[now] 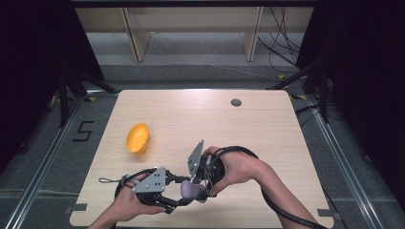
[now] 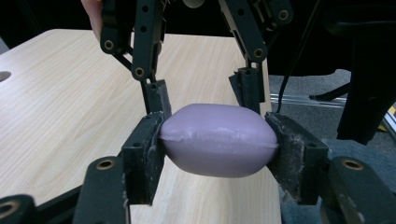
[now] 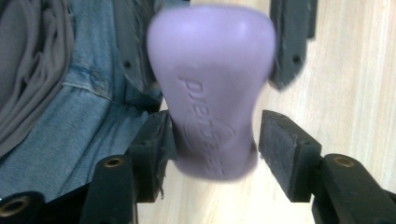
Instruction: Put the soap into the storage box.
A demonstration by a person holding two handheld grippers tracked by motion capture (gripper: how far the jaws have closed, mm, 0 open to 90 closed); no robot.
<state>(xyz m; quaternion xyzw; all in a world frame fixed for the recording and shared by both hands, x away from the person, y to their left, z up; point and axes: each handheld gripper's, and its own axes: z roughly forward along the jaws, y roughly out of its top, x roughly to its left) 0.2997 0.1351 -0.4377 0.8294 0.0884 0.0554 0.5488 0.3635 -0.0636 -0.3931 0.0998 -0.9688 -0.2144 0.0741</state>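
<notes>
Left gripper (image 2: 217, 154) jaws pinch the purple soap bar (image 2: 218, 139) by its ends, held above the table (image 1: 267, 129) near its front edge. Right gripper (image 3: 212, 144) jaws straddle the same bar: one touches, a slight gap at the other, not clamped. Looks like a mid-air handover, release pending. Orange bowl (image 1: 137, 138) lies tipped toward the left edge, well apart; the rest is open room.

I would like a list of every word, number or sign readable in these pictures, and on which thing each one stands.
"5": black mark on the grey floor, left of the table.
Embossed lettering and an oval emblem on the purple soap bar, seen in the right gripper view: blurred and seen at an awkward angle, so I cannot read it with certainty.
Orange perforated dish: I see no text on it.
</notes>
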